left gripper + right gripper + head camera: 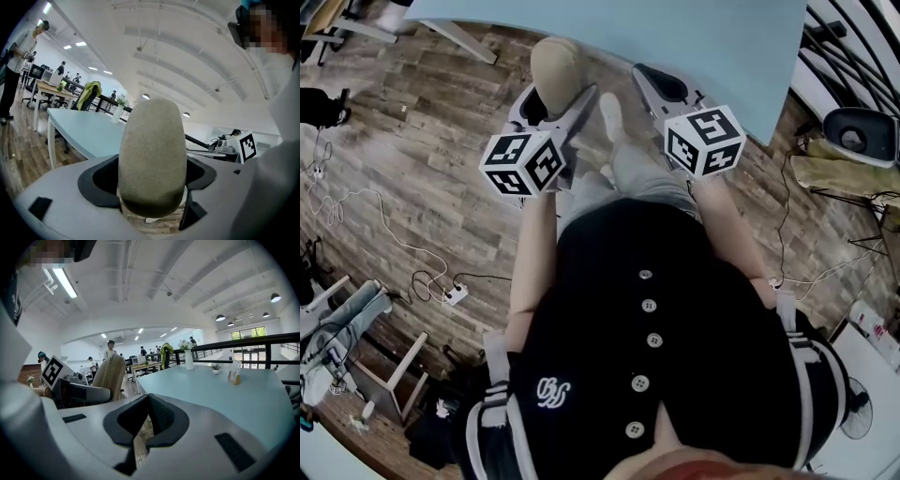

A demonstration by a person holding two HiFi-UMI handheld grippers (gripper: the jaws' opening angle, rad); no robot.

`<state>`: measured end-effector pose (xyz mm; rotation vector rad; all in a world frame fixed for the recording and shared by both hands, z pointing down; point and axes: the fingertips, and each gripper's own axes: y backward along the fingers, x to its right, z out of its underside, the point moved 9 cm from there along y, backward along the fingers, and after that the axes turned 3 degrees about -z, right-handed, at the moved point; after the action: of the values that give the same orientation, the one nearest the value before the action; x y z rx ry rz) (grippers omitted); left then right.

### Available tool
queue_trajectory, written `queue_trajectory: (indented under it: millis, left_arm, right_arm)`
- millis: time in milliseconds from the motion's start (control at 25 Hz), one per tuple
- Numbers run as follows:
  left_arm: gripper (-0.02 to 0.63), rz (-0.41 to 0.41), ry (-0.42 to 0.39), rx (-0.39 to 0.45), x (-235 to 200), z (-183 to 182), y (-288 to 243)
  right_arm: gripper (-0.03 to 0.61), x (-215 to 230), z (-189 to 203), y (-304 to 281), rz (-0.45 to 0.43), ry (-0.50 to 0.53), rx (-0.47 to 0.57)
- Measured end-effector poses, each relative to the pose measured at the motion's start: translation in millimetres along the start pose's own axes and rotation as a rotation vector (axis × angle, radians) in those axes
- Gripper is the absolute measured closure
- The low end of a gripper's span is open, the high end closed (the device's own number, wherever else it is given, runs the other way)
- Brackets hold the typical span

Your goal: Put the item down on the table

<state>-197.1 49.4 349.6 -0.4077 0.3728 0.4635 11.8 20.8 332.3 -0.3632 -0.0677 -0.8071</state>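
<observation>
Beige item (557, 67): egg-shaped, rough-surfaced; held upright above the wooden floor (422, 122), just short of the worktop's edge
Left gripper (152, 190): fingers set wide, pressing the item's two sides
Right gripper (144, 423): fingers drawn together; nothing between them; level with the left gripper
Worktop (225, 394): pale blue; ahead of both grippers; white vase (188, 359) standing at its far side

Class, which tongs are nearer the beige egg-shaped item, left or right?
Left. The left tongs grip the beige egg-shaped item between their jaws; the right tongs, shut and empty, sit apart to its right.
</observation>
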Motion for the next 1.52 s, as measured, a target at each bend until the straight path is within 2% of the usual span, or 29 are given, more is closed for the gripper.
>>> queue_trajectory:
  millis: [200,640,960,1200,1520]
  left_arm:
    - [0.218,-0.015,0.006,-0.017,-19,-11,-25]
    - [0.218,0.009,-0.024,-0.060,-53,-52,-106]
    - [0.218,0.028,-0.035,-0.062,-55,-80,-165]
    - [0.218,0.009,-0.044,-0.071,-56,-90,-200]
    - [0.218,0.013,-0.066,-0.083,-64,-110,-227]
  right_arm:
    - [0.569,23,-9,-27,-0.010,-0.008,0.001]
    - [0.569,87,-34,-95,-0.012,-0.028,-0.005]
    - [0.569,133,-54,-116,-0.015,-0.025,0.000]
    - [0.569,174,-67,-131,-0.022,-0.019,0.022]
    - [0.569,193,-74,-148,-0.032,-0.043,0.039]
